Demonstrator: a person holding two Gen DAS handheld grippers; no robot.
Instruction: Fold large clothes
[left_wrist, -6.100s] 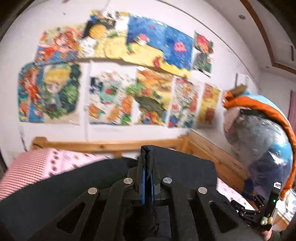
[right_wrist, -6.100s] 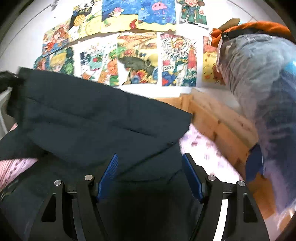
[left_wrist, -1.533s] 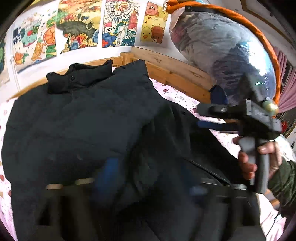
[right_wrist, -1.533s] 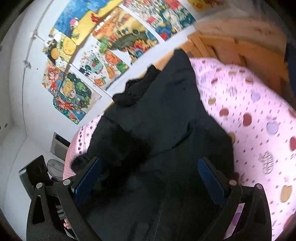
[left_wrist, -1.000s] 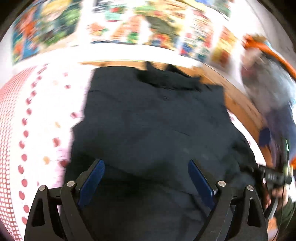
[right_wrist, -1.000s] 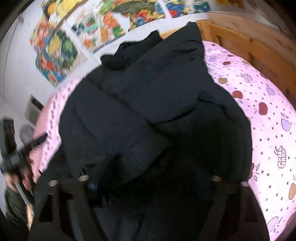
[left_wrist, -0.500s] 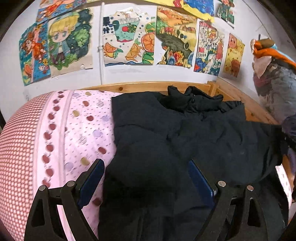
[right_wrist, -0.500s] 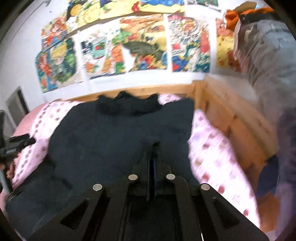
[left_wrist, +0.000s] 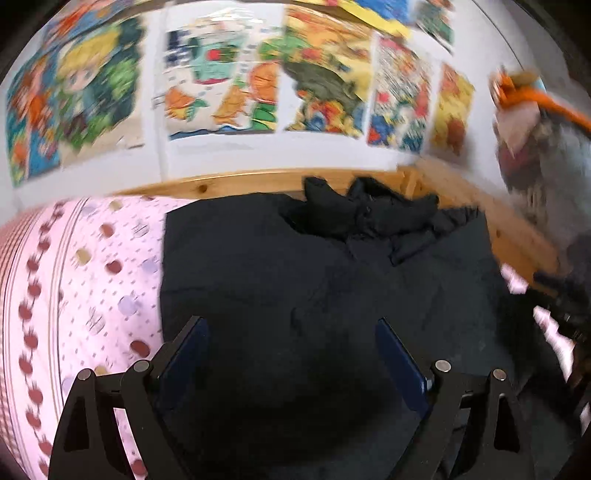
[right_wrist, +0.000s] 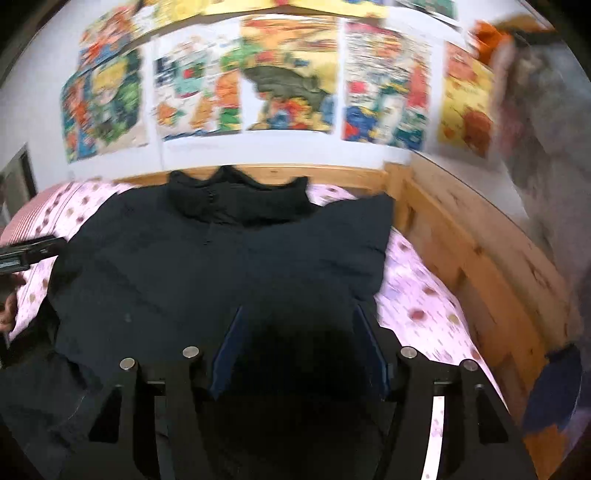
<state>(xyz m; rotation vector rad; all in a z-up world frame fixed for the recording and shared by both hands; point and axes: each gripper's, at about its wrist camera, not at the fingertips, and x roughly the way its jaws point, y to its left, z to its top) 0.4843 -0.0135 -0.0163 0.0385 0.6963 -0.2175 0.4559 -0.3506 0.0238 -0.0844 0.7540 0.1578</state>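
Note:
A large black padded jacket (left_wrist: 314, 280) lies spread on the pink dotted bed sheet (left_wrist: 92, 280), collar toward the wooden headboard. My left gripper (left_wrist: 291, 343) is open and empty above the jacket's lower left part. In the right wrist view the jacket (right_wrist: 221, 266) fills the middle, its collar (right_wrist: 236, 199) at the far end. My right gripper (right_wrist: 299, 332) is open over the jacket's right side, with dark cloth between and below its fingers. The left gripper's tip (right_wrist: 29, 251) shows at the left edge of that view.
A wooden bed frame (right_wrist: 461, 236) runs along the head and right side. Colourful posters (left_wrist: 229, 81) cover the wall behind. A bulky bagged bundle with an orange rim (left_wrist: 546, 122) stands at the right. Pink sheet lies bare left (right_wrist: 44, 221) and right (right_wrist: 417, 288) of the jacket.
My right gripper was shut half a second ago and is now open. Both views shifted a little and are blurred with motion. The jacket lies much as before.

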